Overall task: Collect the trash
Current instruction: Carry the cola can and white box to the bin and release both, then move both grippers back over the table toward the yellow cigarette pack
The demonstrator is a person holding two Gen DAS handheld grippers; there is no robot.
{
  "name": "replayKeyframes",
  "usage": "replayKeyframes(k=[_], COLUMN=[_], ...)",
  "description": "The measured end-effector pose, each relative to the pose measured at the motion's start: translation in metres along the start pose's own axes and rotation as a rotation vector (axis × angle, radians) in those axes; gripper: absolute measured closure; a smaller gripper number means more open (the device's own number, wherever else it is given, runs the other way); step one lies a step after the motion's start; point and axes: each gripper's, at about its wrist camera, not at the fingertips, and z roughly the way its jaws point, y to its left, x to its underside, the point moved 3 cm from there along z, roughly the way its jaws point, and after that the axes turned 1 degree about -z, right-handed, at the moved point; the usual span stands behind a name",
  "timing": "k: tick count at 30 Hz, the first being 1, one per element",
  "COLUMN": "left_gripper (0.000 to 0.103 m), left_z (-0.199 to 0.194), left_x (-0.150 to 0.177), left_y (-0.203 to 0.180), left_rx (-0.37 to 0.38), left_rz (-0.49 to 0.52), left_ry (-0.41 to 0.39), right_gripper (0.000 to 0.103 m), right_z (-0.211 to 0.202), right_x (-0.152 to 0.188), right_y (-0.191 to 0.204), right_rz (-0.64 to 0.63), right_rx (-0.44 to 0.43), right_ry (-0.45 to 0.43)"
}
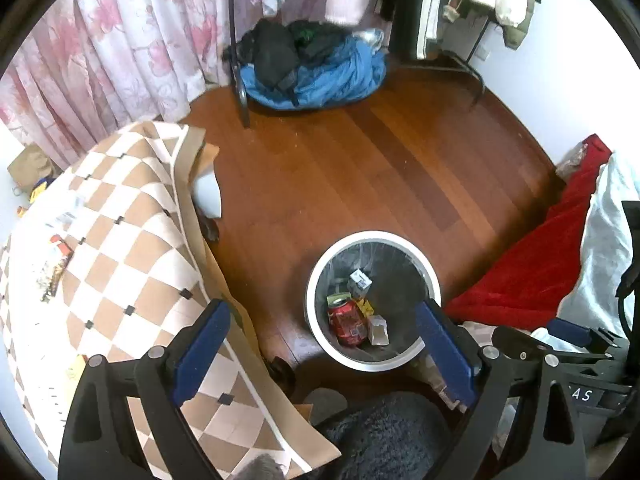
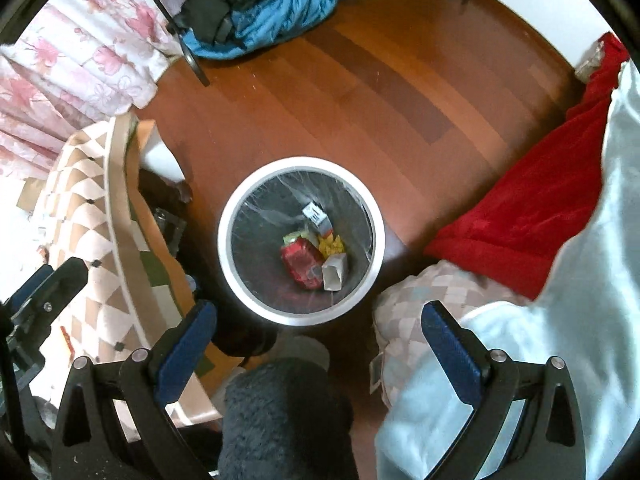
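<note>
Both grippers, left (image 1: pixel 322 344) and right (image 2: pixel 320 336), gape empty above bin (image 2: pixel 301 168) | trash (image 2: pixel 312 256) dropped | next: fetch wrappers (image 1: pixel 54 268) on table's left edge.

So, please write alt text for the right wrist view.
A round white trash bin stands on the wooden floor, holding a red can and small cartons. The open right gripper hovers above, empty.

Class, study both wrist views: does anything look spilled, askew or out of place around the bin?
Nothing is spilled: the red can and cartons lie inside the upright white bin. The odd spots are a heap of blue and black clothing on the floor and wrappers left on the checked tablecloth.
</note>
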Motion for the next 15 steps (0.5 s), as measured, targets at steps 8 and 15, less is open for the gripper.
replayKeyframes(k=[8,15], left_gripper=[0.008,0.008], left_z=[-0.057,-0.09], left_x=[-0.005,-0.001], left_y=[0.012,0.077], left_rx=[-0.013,-0.06], left_rz=[-0.01,-0.113], left_ry=[-0.104,-0.166], right_gripper=[0.0,0.0], right_z=[-0.063,-0.113], right_x=[0.009,0.016], right_y=[0.014,0.054], right_rz=[-0.022,-0.054], right_rx=[-0.03,-0.113], right_ry=[-0.083,-0.175])
